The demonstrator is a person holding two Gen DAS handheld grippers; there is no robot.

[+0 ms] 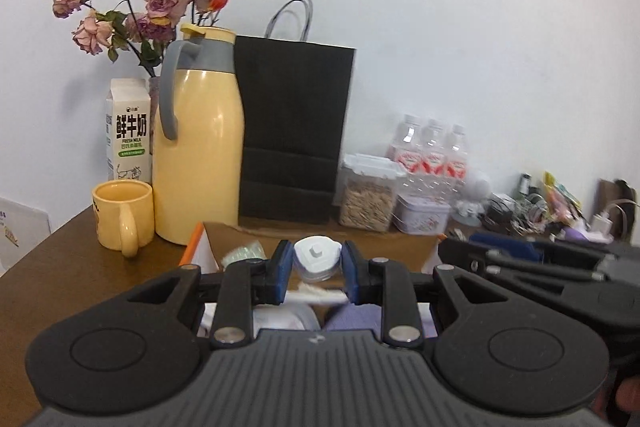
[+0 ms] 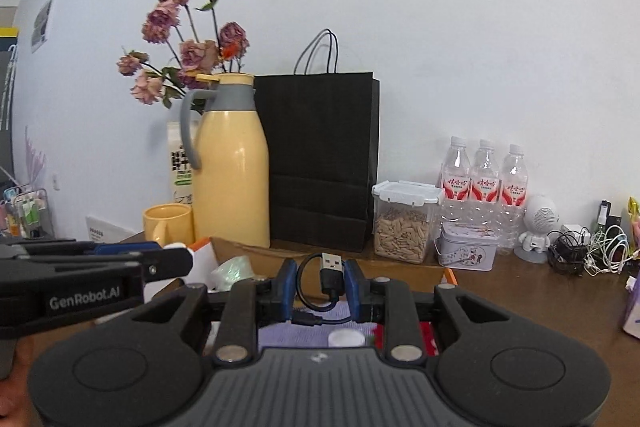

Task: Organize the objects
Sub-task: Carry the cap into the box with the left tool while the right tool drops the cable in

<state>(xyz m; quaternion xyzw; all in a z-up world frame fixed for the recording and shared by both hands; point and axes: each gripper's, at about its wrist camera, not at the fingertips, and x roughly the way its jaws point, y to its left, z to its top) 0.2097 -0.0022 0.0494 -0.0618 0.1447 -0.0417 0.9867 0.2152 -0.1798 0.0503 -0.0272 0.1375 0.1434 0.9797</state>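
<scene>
Charger plug [image 1: 317, 258] sits pinched in your left gripper [image 1: 316, 269] and the coiled USB cable [image 2: 326, 281] is clamped in your right gripper [image 2: 321, 283], both above the open cardboard box [image 1: 320, 233] at the desk's near edge; the cable's loose loop could snag the box wall. Your grippers are nearly touching, so lower them one after the other; open desk [image 2: 540, 303] lies right of the box.

Soft, even daylight fills both fisheye views, with glare streaks on the yellow jug [image 1: 200, 151], faint shadows on the wall [image 2: 460, 27], bowed dark corners and blurred nearby things.
</scene>
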